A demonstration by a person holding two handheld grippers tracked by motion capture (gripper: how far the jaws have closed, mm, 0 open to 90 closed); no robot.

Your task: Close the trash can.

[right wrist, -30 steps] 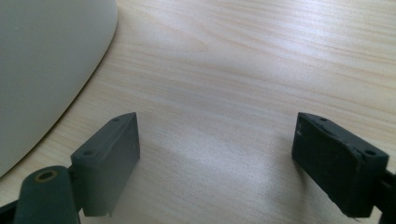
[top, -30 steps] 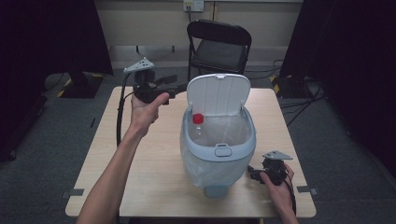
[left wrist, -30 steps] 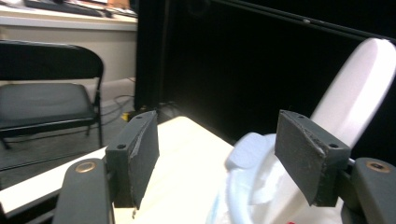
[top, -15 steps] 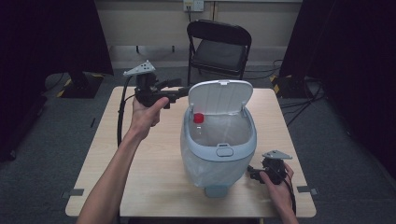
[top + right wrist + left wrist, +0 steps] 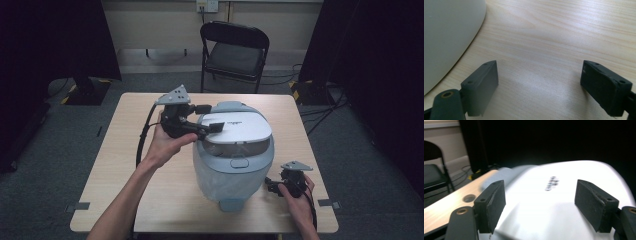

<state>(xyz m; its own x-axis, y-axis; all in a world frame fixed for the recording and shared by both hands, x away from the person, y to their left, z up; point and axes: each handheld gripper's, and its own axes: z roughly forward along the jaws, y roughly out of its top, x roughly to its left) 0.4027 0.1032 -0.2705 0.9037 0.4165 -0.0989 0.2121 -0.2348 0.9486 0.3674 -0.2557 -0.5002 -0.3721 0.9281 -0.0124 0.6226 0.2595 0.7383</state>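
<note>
A pale blue-grey bin (image 5: 230, 175) stands on the table, and its white lid (image 5: 240, 127) is lowered over the opening. The lid hides the inside. My left gripper (image 5: 212, 118) is at the lid's back left edge, with the jaws over the lid top. They have just been opening and are open now, with nothing gripped. In the left gripper view the lid (image 5: 554, 202) lies close beyond the left gripper (image 5: 540, 205). My right gripper (image 5: 270, 186) rests on the table to the right of the bin's foot. It is open and holds nothing. In the right gripper view the right gripper (image 5: 539, 85) has the bin's wall (image 5: 446, 32) at its left.
The wooden table (image 5: 125, 165) has bare room to the left of and in front of the bin. A black folding chair (image 5: 235, 50) stands behind the table's far edge. Cables trail on the floor at the back right.
The lid stood upright and open, with a red-capped bottle showing inside. It is now swung down over the bin. My left gripper moved right with it. The right hand stayed in place.
</note>
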